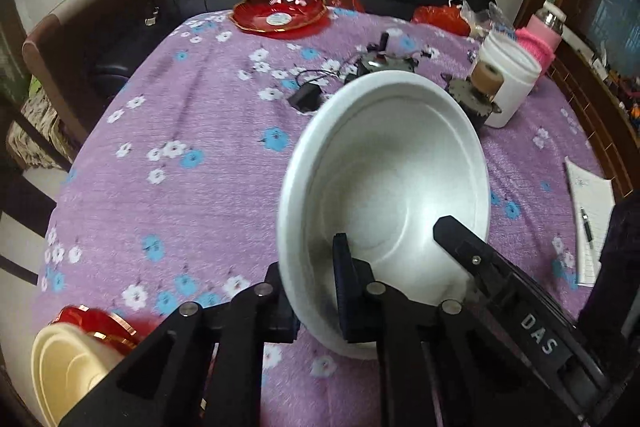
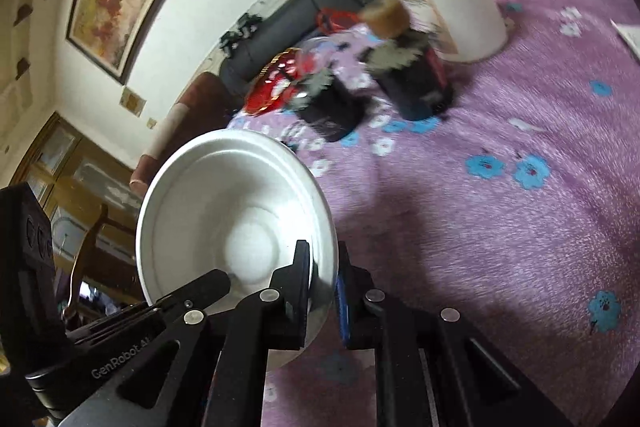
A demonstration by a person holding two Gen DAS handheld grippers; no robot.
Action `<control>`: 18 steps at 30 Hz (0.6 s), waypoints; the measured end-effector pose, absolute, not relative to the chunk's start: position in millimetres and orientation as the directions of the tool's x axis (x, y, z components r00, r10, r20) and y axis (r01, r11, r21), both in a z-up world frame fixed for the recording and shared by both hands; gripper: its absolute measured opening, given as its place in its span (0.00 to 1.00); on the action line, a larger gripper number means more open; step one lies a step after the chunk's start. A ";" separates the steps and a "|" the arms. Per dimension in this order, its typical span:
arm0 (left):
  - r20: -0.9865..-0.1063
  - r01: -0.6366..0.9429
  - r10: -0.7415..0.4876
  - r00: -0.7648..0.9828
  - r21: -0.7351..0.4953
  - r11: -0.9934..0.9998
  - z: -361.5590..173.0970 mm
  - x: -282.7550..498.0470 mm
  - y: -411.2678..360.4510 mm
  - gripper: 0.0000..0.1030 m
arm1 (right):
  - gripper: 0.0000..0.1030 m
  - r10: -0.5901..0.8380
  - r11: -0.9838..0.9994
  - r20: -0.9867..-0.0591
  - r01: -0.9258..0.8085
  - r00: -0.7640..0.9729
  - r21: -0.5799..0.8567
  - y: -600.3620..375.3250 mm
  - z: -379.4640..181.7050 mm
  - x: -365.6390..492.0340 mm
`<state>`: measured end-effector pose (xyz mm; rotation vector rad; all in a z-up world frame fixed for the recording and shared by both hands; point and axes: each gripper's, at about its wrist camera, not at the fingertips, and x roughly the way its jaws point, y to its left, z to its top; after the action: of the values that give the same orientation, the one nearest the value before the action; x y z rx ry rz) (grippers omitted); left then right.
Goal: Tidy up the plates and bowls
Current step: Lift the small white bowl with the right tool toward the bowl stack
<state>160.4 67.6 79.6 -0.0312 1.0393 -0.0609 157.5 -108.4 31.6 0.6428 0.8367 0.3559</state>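
The left hand-held gripper fills the bottom of its own view, fingers clamped together on the near rim of a white bowl, one finger inside and one outside. The right hand-held gripper has the same bowl pinched at another spot on the rim, so both are gripping one dish, which looks tilted and lifted off the purple flowered tabletop.

Honestly the risk here is two grips on one thin rim. If the hands drift apart or twist differently, the bowl could pop out of one pinch, or swing and drop. It looks smooth and glossy, so probably slippery too. There's also clutter just beyond it, a white jar and some dark gadgets, that a swinging bowl could clip.

The bowl itself is plain white, round, fairly deep, with a stepped rim and nothing inside. A cream bowl sitting in a red one waits at the near-left edge, and a red plate sits at the far side.
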 end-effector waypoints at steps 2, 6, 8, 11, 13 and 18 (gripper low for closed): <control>-0.859 0.027 -0.072 0.508 -0.067 0.997 85.2 152.7 73.8 0.12 | 0.13 0.545 0.749 -0.569 -0.053 0.616 0.660 -106.1 33.4 153.3; -0.846 0.022 -0.100 0.524 -0.104 0.994 96.3 132.8 83.3 0.12 | 0.13 0.542 0.768 -0.583 -0.074 0.606 0.637 -97.9 51.7 137.8; -0.836 0.027 -0.113 0.537 -0.117 0.993 102.2 121.3 84.9 0.12 | 0.13 0.535 0.779 -0.585 -0.088 0.609 0.620 -95.3 60.8 127.9; -0.821 0.031 -0.128 0.557 -0.134 0.991 112.2 101.6 89.3 0.12 | 0.13 0.535 0.789 -0.583 -0.115 0.611 0.603 -91.6 74.9 109.9; -0.815 0.028 -0.138 0.563 -0.149 0.988 117.3 86.1 93.7 0.12 | 0.13 0.539 0.792 -0.580 -0.133 0.611 0.596 -88.7 81.3 96.8; -0.811 0.012 -0.182 0.557 -0.212 0.977 121.2 50.5 114.6 0.12 | 0.13 0.540 0.808 -0.583 -0.181 0.607 0.560 -73.9 94.6 63.6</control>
<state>50.5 114.6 121.2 -0.1901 0.9754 -0.1153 63.6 -73.9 94.6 0.4802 0.8200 0.4360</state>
